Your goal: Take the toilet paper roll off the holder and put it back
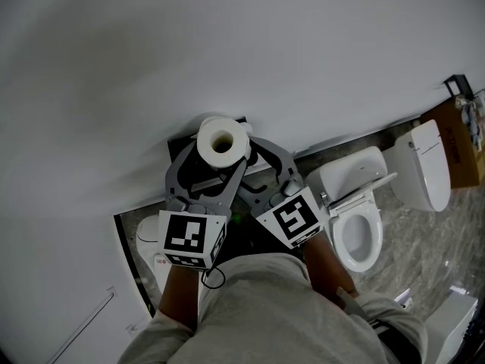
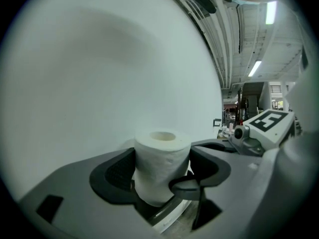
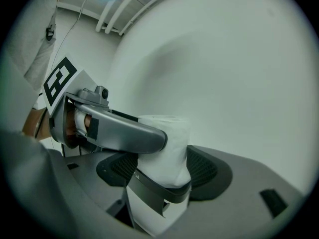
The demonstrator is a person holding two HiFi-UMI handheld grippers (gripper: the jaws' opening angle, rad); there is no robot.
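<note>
The white toilet paper roll [image 1: 222,140] stands with its core axis upright, close against the pale wall [image 1: 227,44] by the black holder [image 1: 179,149] (mount mostly hidden), pinched equally between the dark pads of the left gripper [image 2: 162,158] and the right gripper [image 3: 163,158], their jaws crossing.

Honestly, nothing readable is showing up here. The marker cube [image 1: 191,239] on the left gripper [image 2: 160,172] and the other cube [image 1: 291,218] on the right gripper [image 3: 159,171] are only carrying black-and-white square patterns, no real letters or numbers. In the head view a tiny red print is sitting on a white thing [image 1: 155,258] around 8 o'clock, but it's coming out too small to read.
</note>
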